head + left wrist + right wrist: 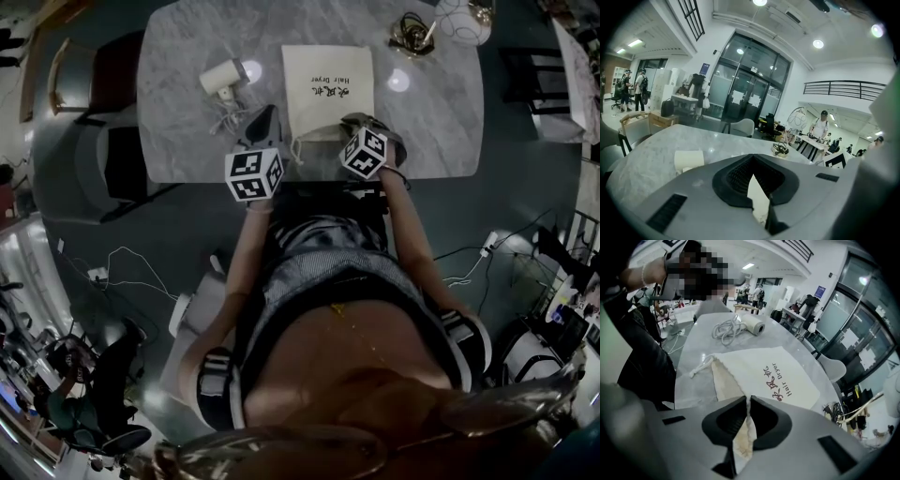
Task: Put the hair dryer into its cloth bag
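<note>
The cream cloth bag (pixel 328 89) printed "Hair Dryer" lies flat on the marble table (pixel 187 150), its drawstring mouth at the near edge. My right gripper (pixel 352 120) (pixel 747 401) points steeply down and is shut on the upper layer of the mouth, and bag (pixel 759 366) cloth runs up between its pads. The white hair dryer (pixel 225 77) (pixel 752 324) (pixel 689 160) lies left of the bag with its coiled cord (pixel 230 117) beside it. My left gripper (pixel 265 114) (pixel 753 174) hovers shut and empty near the bag's left corner.
A tangle of dark wires (pixel 412 37) (pixel 780 150) and a round wire-frame object (pixel 464 19) sit at the table's far right. Chairs (pixel 94 75) stand at the left side. The table's near edge runs just under both grippers.
</note>
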Motion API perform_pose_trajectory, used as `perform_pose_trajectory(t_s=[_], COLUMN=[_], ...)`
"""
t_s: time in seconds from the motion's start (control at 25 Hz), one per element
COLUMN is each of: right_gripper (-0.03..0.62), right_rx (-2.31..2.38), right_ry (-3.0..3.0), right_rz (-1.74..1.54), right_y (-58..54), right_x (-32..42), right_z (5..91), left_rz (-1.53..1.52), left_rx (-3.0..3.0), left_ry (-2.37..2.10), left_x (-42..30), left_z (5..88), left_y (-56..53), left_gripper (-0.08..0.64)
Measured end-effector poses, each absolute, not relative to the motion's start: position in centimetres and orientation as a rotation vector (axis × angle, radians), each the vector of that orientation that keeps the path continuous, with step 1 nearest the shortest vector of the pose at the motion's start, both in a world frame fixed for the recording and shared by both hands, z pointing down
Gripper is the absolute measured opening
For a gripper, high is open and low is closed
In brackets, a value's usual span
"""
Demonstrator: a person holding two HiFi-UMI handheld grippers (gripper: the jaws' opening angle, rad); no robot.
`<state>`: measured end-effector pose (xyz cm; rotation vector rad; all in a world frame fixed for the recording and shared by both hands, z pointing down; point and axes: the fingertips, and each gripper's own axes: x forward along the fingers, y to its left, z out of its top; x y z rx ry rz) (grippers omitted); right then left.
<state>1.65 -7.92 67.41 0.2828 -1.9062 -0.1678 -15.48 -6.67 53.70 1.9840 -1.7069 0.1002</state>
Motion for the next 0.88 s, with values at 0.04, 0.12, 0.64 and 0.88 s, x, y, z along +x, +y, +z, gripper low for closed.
perform_pose_trajectory(t_s=[0.04, 0.12, 0.64, 0.88], right_gripper=[0.078, 0.078, 0.078, 0.078], right_rx=[0.294, 0.318, 0.491, 0.52], right_ry=[-1.923, -1.962, -2.105, -2.114], right_rz=[-0.154, -0.127, -0.063, -0.062], right_y=[-8.1, -8.4, -10.3, -10.5], right_x=[1.5, 1.2, 0.1, -0.5], right_z=[66.9, 65.8, 60.3, 59.8], left_rz=[0.102, 0.106, 0.161, 0.175], left_rx=[1.984, 1.985, 1.941, 1.919], left_ry=[-1.705, -1.7, -1.712, -1.728], left_x=[-15.5, -15.4, -17.6, -19.2], left_z=[53.8, 53.9, 55.6, 56.2], left_y=[-6.7, -6.7, -6.4, -6.6], left_gripper=[0.008, 0.008, 0.008, 0.008])
